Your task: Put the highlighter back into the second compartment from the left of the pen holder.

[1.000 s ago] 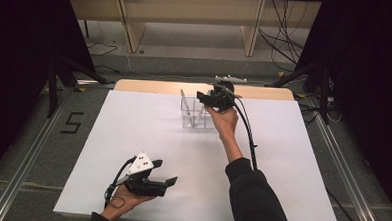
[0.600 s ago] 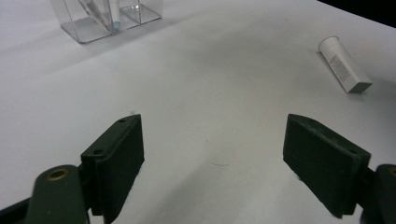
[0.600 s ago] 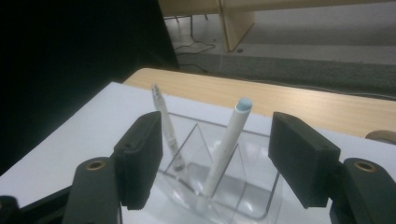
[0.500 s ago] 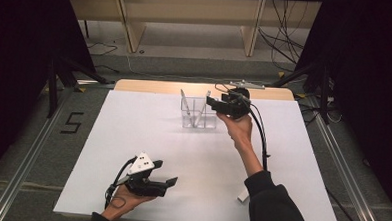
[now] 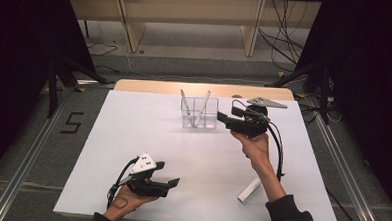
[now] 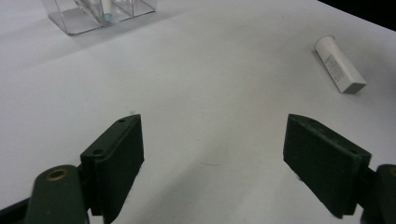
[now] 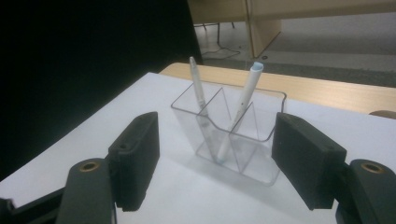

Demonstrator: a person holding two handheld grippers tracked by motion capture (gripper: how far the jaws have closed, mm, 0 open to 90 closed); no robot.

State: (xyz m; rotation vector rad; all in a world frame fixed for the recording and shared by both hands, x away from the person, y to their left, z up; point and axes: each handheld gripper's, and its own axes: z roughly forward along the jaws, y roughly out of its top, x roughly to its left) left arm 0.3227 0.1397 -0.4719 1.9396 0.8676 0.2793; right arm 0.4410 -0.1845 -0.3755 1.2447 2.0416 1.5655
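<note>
Right gripper point(image 5: 227, 118) backs off clear holder point(image 5: 199, 118), jaws just opened, empty; we note white tube point(image 5: 249, 189) near table front edge, long axis toward holder, right hand nearer; left gripper point(image 5: 167, 175) open, idle.

right tongs point(image 5: 222, 117) open, beside clear holder point(image 5: 199, 113)

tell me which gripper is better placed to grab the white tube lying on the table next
Left, probably. The left gripper rests low with open, empty jaws facing the white tube. The right gripper is open beside the clear holder, facing away from it.
</note>
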